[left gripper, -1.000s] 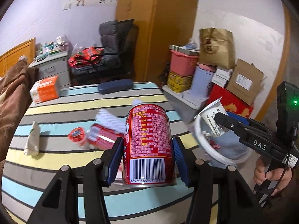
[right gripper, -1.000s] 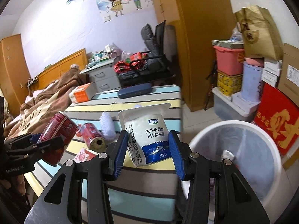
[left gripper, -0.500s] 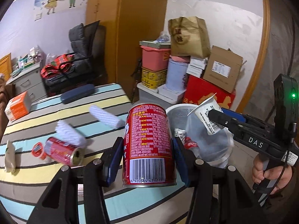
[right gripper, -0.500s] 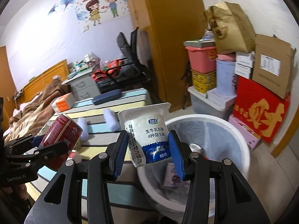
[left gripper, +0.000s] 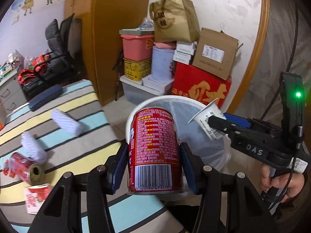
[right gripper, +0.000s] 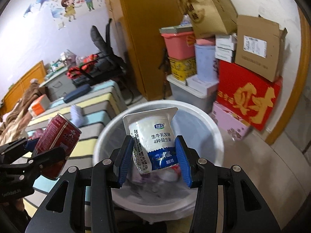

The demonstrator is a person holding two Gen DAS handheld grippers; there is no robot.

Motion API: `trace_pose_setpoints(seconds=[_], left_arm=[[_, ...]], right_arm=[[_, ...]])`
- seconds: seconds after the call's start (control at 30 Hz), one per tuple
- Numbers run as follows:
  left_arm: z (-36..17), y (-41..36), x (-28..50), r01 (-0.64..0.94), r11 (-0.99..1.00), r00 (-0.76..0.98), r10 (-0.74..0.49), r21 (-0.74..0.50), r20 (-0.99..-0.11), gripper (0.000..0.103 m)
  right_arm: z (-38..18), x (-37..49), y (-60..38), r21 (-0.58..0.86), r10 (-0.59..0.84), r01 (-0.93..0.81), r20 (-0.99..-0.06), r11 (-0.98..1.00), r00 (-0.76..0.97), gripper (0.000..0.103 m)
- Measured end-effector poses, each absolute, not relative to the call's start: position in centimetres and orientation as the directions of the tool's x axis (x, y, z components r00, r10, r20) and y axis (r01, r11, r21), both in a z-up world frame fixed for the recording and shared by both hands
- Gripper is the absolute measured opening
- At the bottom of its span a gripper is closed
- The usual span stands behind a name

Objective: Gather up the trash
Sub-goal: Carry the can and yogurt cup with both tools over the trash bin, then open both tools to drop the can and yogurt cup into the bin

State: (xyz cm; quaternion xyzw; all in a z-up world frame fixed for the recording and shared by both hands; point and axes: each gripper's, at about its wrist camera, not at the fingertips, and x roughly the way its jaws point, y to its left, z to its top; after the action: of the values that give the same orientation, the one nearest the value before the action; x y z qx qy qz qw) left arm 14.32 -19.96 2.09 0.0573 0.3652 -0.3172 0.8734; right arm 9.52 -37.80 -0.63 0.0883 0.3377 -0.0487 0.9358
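Note:
My left gripper (left gripper: 153, 163) is shut on an upright red drink can (left gripper: 154, 147), held over the near rim of the white trash bin (left gripper: 161, 99). In the right wrist view that same can (right gripper: 57, 137) shows at the left, tilted, just outside the bin (right gripper: 217, 128). My right gripper (right gripper: 154, 161) is shut on a white and blue yogurt cup (right gripper: 153, 136), hanging above the bin's lined inside, where other trash lies. In the left wrist view the yogurt cup (left gripper: 209, 120) and the right gripper (left gripper: 219, 123) hang over the bin's right side.
A striped table (left gripper: 81, 151) at the left carries another red can (left gripper: 25, 169), two white rolled cloths (left gripper: 66, 121), a red packet (left gripper: 37, 196) and a dark case (left gripper: 45, 97). Stacked boxes and tubs (left gripper: 202, 83) stand behind the bin beside a wooden wardrobe (left gripper: 116, 29).
Both grippers swung right from over the striped table to over the bin, each keeping its item. The bin now fills the middle of both views.

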Motion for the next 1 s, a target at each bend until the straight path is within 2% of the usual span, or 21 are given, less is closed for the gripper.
trace_pose_setpoints(seconds=[0.43,0.5,0.53,0.57,0.63,1.0], left_arm=[[0.4,-23.7,15.2,0.609,0.783,0.499,-0.502,-0.126,-0.707,0.056],[0.5,-23.8,15.2,0.611,0.779,0.489,-0.512,-0.142,-0.706,0.06],[0.5,-23.8,15.2,0.611,0.778,0.491,-0.514,-0.142,-0.703,0.065],[0.5,-23.7,15.2,0.606,0.783,0.499,-0.51,-0.138,-0.701,0.066],[0.5,-23.6,15.3,0.609,0.779,0.491,-0.518,-0.149,-0.701,0.066],[1.2,-21.6,14.6,0.584,0.799,0.523,-0.506,-0.145,-0.686,0.066]], right_arm=[[-2.5,10.1,-40.6,0.111,-0.082,0.227,-0.713,0.968,0.697,0.047],[-2.6,10.2,-40.9,0.126,-0.069,0.227,-0.717,0.966,0.693,0.047],[-2.6,10.2,-41.0,0.134,-0.065,0.228,-0.716,0.964,0.695,0.048],[-2.6,10.1,-41.1,0.14,-0.065,0.233,-0.715,0.962,0.697,0.049],[-2.5,10.0,-41.2,0.144,-0.065,0.237,-0.712,0.961,0.699,0.066],[-1.8,9.6,-40.2,0.14,-0.069,0.227,-0.692,0.964,0.719,0.067]])
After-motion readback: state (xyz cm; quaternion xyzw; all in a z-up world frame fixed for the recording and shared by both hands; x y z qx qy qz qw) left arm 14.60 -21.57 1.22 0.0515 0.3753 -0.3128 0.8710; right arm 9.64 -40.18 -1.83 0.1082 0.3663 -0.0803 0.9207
